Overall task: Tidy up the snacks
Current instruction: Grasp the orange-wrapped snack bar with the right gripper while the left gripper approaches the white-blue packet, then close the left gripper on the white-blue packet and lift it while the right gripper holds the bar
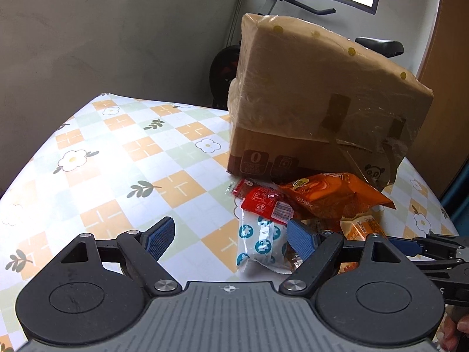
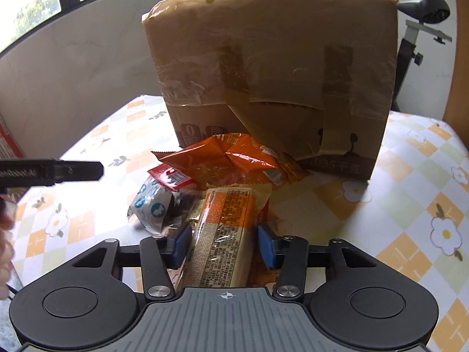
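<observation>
A pile of snack packs lies in front of a taped cardboard box (image 1: 316, 99) (image 2: 272, 67). It holds an orange bag (image 1: 331, 196) (image 2: 231, 158), a red packet (image 1: 263, 202) (image 2: 170, 177) and a white packet with blue prints (image 1: 258, 240) (image 2: 149, 208). My left gripper (image 1: 231, 239) is open, its jaws either side of the white packet's near end. My right gripper (image 2: 224, 245) has its pads on both sides of a yellow-orange wrapped snack bar (image 2: 225, 234), which also shows in the left wrist view (image 1: 360, 228).
The table (image 1: 123, 158) (image 2: 410, 182) wears a checked cloth with flowers. An exercise bike (image 1: 378, 47) (image 2: 422, 29) stands behind the box against the wall. The left gripper's finger shows at the left of the right wrist view (image 2: 58, 170).
</observation>
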`<state>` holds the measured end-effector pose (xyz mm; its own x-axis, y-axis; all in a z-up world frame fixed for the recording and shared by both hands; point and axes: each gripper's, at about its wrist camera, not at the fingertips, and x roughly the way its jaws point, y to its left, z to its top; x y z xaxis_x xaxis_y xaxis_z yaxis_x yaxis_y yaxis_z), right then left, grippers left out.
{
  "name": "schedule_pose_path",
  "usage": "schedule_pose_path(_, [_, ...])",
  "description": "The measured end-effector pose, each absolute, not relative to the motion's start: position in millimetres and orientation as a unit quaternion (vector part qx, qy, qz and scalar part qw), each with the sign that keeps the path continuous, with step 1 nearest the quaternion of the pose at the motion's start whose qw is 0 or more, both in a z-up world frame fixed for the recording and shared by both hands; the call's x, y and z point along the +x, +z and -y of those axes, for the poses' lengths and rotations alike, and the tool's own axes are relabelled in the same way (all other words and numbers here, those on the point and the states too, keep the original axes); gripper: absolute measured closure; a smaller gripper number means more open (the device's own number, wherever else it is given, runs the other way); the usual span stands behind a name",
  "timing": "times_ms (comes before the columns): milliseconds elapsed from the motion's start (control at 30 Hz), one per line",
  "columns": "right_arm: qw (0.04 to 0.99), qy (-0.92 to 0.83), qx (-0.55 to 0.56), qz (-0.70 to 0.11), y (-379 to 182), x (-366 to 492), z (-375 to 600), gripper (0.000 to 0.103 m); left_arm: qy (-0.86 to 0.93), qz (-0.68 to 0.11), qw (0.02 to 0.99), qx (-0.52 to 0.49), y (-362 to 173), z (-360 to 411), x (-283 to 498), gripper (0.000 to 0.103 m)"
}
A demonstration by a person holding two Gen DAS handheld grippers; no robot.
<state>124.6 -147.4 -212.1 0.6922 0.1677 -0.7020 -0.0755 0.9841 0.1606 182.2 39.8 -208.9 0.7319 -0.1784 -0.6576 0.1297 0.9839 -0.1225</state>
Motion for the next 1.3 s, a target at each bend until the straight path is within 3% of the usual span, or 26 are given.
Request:
schedule_pose_path(467, [0.930,0.052,0.081,-0.353,-212,109,161,0.065,-0.129,-0.414,0.901,0.017,-254,3,228,0.019])
schedule_pose_path(567, [0.931,0.054,0.083,-0.351,-213,109,161,0.065,-0.118,-0.425,0.897,0.032,-264,9,235,0.029])
schedule_pose_path(633, [0.932,0.055,0.084,-0.350,-213,108,162,0.065,-0.115,-0.429,0.895,0.030,-269,7,238,0.047])
schedule_pose_path(700, [0.932,0.056,0.088,-0.348,-213,107,163,0.065,-0.113,-0.428,0.896,0.032,-271,6,238,0.054])
schedule_pose_path(1300, [0.935,0.067,0.091,-0.337,-217,108,166,0.065,-0.055,-0.417,0.906,-0.041,-271,-25,184,0.054])
